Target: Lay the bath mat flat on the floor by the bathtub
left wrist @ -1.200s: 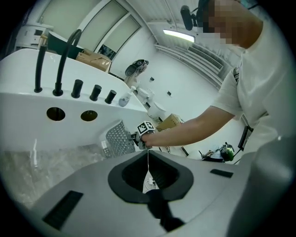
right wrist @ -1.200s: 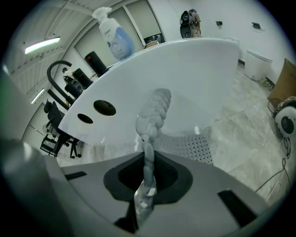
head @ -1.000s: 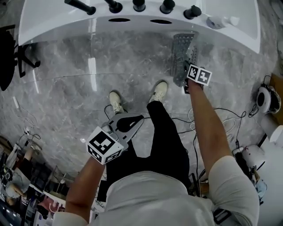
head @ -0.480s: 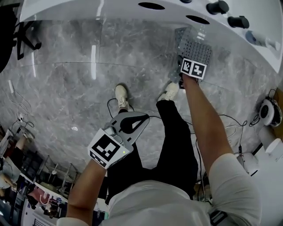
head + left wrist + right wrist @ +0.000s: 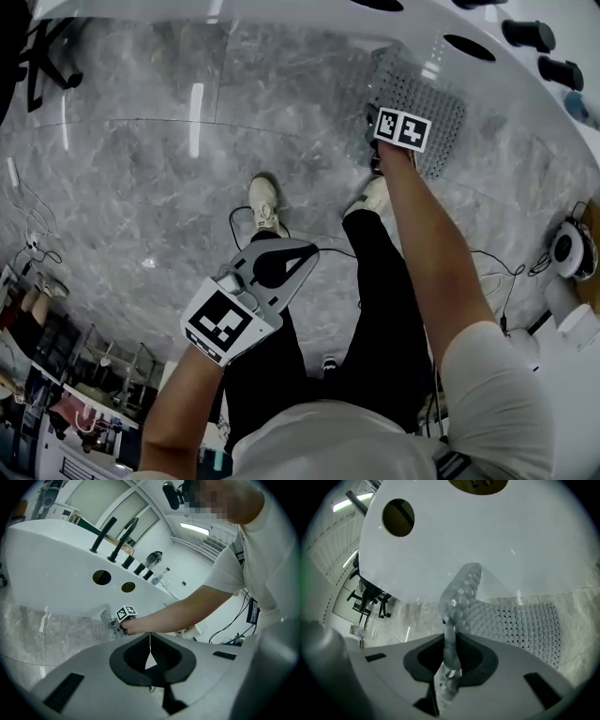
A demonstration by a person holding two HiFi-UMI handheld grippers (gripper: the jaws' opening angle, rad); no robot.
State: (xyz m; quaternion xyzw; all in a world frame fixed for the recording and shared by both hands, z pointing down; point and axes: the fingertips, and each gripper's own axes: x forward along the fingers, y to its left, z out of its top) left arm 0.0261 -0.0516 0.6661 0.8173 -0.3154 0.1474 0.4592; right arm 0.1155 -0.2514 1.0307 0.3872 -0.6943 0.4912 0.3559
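Your right gripper's fingers (image 5: 423, 660) are easing apart, with one upright fold of the bath mat (image 5: 525, 620) between them and touching both pads. A second ago the mat hung from that gripper as a narrow, bunched strip. Now most of it is spread on the floor (image 5: 141, 169), right against the foot of the bathtub (image 5: 187, 9), and only the pinched edge stands up. I'd judge the laying nearly done: once that fold drops, check that it settles flat.

Your right arm reaches straight out and down, with the right gripper (image 5: 377, 142) low at the mat's near edge. Your left arm is bent and held back over your legs. The left gripper (image 5: 305, 251) points toward the tub, jaws together on nothing.
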